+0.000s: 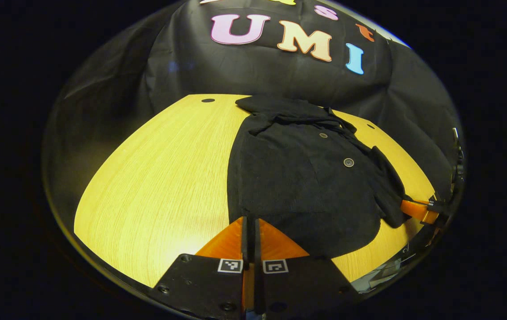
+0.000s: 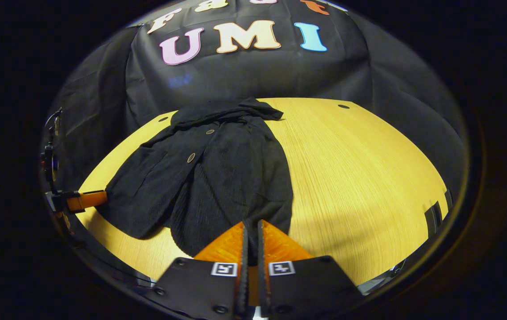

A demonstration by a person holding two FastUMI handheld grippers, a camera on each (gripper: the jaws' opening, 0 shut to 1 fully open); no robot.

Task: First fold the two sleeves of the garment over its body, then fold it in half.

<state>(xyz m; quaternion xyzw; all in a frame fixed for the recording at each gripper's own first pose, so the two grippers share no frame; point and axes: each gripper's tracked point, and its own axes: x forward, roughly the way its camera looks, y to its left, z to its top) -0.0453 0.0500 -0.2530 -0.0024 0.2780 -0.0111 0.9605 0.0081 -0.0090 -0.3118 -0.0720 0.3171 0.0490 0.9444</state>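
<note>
A black buttoned garment (image 1: 307, 178) lies flat on the yellow wooden table (image 1: 160, 178), collar toward the back wall, with cloth folded over its body. My left gripper (image 1: 250, 222) is shut on the near left corner of its hem. In the right gripper view the garment (image 2: 218, 169) runs down to my right gripper (image 2: 251, 229), which is shut with dark cloth between its orange fingers. The right gripper (image 1: 418, 210) also appears at the garment's far right edge in the left gripper view. The left gripper (image 2: 86, 200) appears at the garment's left edge in the right gripper view.
Bare tabletop (image 2: 360, 178) spreads wide to the right of the garment in the right gripper view, and to its left in the left gripper view. Small dark holes (image 1: 207, 100) mark the table's back corners. Black cloth walls the booth behind.
</note>
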